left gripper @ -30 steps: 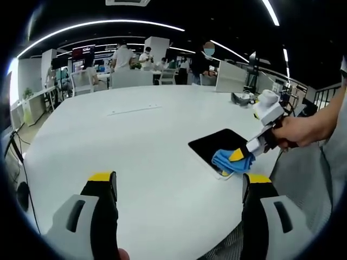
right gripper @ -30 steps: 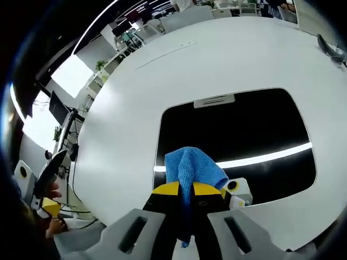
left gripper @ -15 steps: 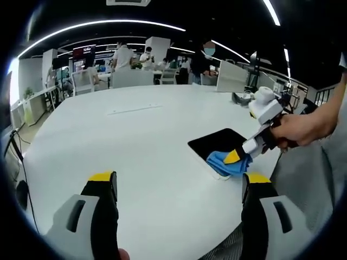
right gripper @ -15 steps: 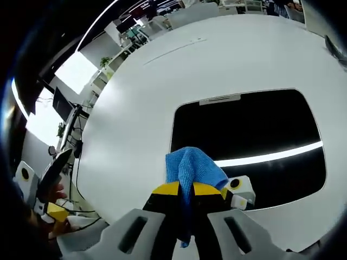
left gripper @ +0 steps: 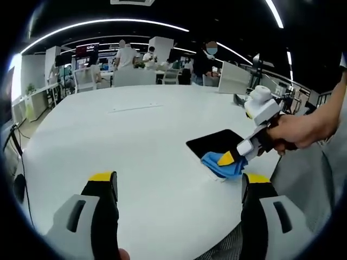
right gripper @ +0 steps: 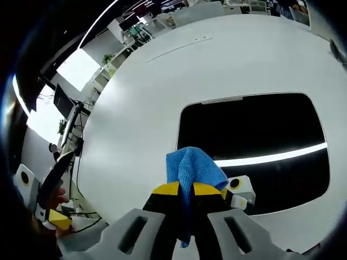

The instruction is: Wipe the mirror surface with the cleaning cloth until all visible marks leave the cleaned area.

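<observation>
Spreading wide, the white table [right gripper: 135,97] is carrying the dark mirror [right gripper: 260,130], lying flat, long axis crosswise in the right gripper view. The right gripper [right gripper: 187,189] is clenching the blue cloth [right gripper: 190,165] at the mirror's near edge; the left gripper [left gripper: 179,187] is hanging released.

Your right tool [right gripper: 186,190] has its yellow-tipped jaws closed on the blue cleaning cloth [right gripper: 191,167], which bunches up just ahead of the tips. The cloth sits over the near left corner of the dark mirror [right gripper: 260,130], which lies flat on the white surface [right gripper: 135,103] ahead of your tool. A bright strip of light reflects across the mirror, off to the right of the cloth.
</observation>
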`<state>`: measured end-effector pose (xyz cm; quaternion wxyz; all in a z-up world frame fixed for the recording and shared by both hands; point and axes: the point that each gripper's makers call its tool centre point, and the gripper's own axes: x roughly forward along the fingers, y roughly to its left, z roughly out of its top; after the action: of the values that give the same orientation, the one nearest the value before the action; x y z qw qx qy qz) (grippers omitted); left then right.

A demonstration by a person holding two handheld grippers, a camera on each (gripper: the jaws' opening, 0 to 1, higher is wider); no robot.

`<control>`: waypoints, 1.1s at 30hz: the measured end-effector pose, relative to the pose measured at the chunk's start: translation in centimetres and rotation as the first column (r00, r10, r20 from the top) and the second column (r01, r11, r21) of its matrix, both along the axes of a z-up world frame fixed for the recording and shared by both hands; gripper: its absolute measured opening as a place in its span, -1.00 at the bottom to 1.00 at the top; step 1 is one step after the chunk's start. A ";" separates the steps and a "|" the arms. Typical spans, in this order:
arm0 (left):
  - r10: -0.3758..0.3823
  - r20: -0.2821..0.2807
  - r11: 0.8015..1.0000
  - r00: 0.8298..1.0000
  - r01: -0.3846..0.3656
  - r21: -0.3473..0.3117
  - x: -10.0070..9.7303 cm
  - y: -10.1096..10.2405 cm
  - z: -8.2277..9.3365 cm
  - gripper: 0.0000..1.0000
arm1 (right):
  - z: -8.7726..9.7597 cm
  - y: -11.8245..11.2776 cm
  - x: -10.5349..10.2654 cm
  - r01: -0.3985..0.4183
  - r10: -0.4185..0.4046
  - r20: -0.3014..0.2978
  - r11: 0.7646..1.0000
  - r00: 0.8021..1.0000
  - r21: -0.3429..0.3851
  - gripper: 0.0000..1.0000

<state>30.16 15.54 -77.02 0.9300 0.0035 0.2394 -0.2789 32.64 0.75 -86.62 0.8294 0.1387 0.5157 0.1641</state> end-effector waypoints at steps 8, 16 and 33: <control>0.007 0.013 1.000 1.000 -0.007 -0.007 0.5 0.2 0.3 0.87 | 0.1 0.1 -0.4 0.009 -0.009 -0.001 1.000 1.000 -0.007 -0.96; 0.023 0.026 1.000 0.999 -0.023 -0.008 0.2 0.8 0.5 0.98 | 0.1 0.1 0.6 0.015 -0.014 0.027 0.999 1.000 -0.033 -0.98; -0.016 0.001 1.000 1.000 0.016 -0.015 -0.2 0.2 0.3 0.98 | 0.0 -0.3 5.2 0.005 0.000 0.078 0.997 0.997 -0.073 -0.98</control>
<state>29.92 15.77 -76.70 0.9279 -0.0014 0.2367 -0.2879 37.87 0.48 -86.63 0.8535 0.1024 0.4886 0.1493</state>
